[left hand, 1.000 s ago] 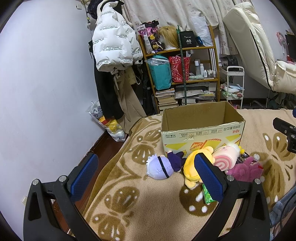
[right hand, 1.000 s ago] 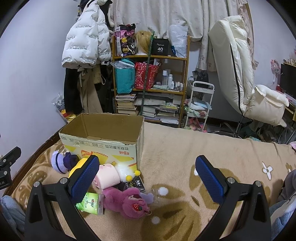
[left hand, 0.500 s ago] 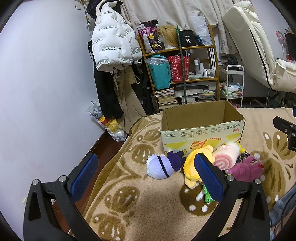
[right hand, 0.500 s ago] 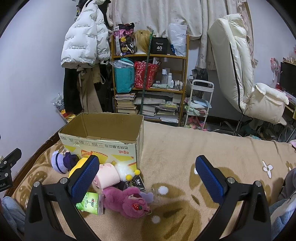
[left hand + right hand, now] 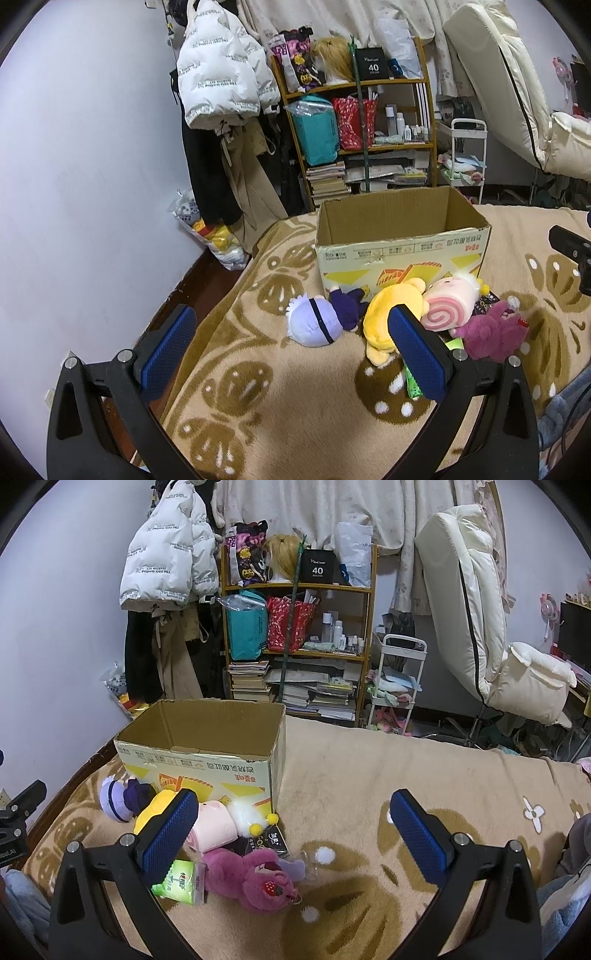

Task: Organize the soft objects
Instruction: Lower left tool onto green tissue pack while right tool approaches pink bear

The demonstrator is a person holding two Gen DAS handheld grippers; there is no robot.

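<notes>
An open cardboard box stands on the beige blanket. In front of it lie soft toys: a pale purple doll head, a yellow plush, a pink swirl-roll plush and a magenta bear. A green tissue pack lies beside the bear. My left gripper is open and empty, hovering before the toys. My right gripper is open and empty, right of the toys.
A cluttered wooden shelf and hanging coats stand behind the bed. A cream chair is at the right. The bed edge and dark floor lie to the left. A dark packet lies by the toys.
</notes>
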